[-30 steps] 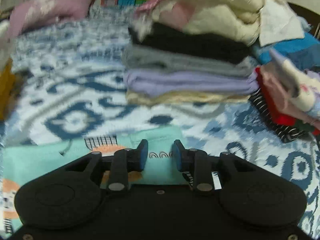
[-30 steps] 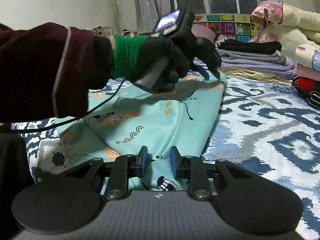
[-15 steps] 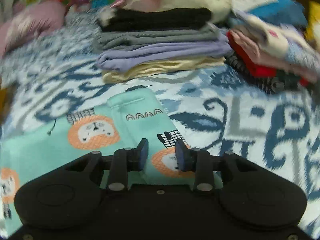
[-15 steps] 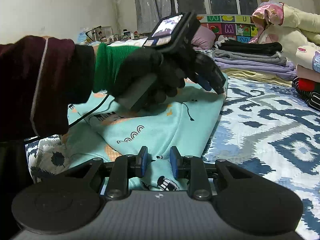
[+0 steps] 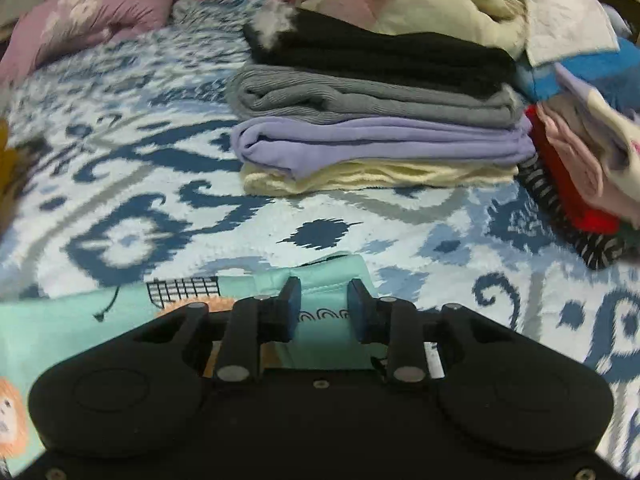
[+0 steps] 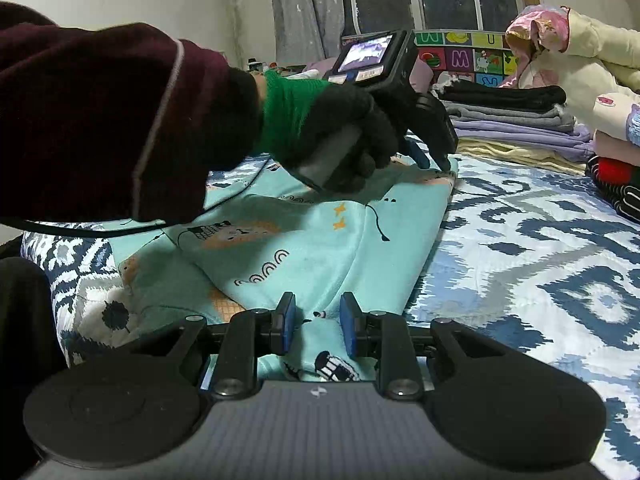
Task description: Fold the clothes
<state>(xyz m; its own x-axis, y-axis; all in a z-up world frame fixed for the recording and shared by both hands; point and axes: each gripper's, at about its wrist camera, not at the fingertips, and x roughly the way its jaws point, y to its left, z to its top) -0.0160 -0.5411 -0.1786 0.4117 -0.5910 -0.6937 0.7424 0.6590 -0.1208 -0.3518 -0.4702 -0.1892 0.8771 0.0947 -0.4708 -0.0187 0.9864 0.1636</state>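
On the bed (image 5: 120,184), both grippers meet a mint garment (image 6: 312,240) (cartoon print). Left gripper (image 5: 323,304) is closing narrowly over its far corner; right gripper (image 6: 316,322) sits narrow over the near edge, grip unclear.

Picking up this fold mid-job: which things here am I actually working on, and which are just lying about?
In the job:
- mint printed garment
- left gripper, fingers closing at its far corner
- right gripper at its near edge

Lying about:
- folded stack
- pink pillow
- loose pile of clothes
- patterned bedspread
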